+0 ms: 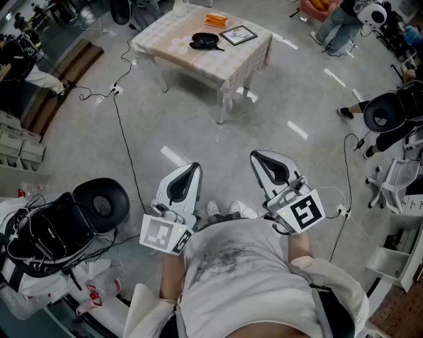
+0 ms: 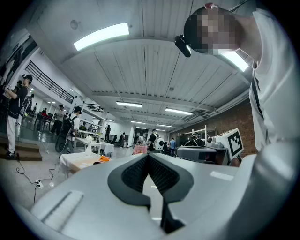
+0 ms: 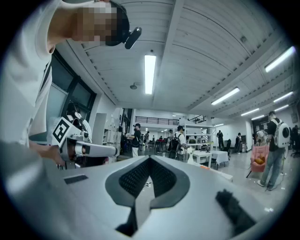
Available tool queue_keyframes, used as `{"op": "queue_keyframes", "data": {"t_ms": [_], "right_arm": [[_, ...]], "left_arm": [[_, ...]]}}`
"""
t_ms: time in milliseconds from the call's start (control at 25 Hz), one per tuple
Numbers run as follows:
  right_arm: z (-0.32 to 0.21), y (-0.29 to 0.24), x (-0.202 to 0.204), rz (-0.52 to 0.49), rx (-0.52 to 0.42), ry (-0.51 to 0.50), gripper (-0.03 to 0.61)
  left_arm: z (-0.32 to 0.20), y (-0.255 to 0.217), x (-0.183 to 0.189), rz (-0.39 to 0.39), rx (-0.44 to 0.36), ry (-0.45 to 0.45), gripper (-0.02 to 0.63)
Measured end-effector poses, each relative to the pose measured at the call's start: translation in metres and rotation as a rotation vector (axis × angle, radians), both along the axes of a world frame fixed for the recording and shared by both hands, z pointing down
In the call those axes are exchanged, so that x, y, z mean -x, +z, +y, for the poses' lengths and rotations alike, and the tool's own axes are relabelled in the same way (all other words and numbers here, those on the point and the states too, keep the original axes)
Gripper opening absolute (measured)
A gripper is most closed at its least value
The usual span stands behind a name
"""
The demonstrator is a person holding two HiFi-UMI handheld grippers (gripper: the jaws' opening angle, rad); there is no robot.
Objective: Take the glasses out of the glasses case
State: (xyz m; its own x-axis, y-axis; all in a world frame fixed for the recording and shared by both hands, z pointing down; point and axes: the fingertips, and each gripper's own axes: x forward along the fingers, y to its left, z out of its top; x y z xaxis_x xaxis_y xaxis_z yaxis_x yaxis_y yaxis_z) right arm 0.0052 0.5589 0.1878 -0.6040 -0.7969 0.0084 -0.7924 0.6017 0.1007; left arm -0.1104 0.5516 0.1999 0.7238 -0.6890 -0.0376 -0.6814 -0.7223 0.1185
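The black glasses case lies on a small cloth-covered table far ahead across the floor. I cannot tell whether the glasses are inside. My left gripper and right gripper are held level in front of the person's chest, side by side and far from the table. Both sets of jaws are shut with nothing between them. In the left gripper view the left gripper has its pads meeting at the tips, and the table shows small at the left. The right gripper looks the same in its own view.
Beside the case lie a framed picture and an orange thing. A black chair stands at the near left. Cables run over the grey floor. Seated and standing people are at the right.
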Motion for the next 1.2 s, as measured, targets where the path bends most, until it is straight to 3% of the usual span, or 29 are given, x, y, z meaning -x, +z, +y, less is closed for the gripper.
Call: {"op": "queue_keyframes", "data": {"t_ms": [360,760,1200], "right_arm": [[0.006,0.002,-0.018,0.021,-0.003,0.001,0.017],[0.004,0.0,-0.043,-0.007,-0.016,-0.02,0.017],[-0.064,0.013,-0.039,0.032,0.027,0.017,0.017]], "left_arm": [[0.005,-0.002,-0.015,0.025,0.019,-0.05,0.003],[0.015,0.0,-0.047,-0.014,0.01,-0.052,0.005],[-0.057,0.01,-0.047,-0.012,0.003,-0.011,0.005]]}}
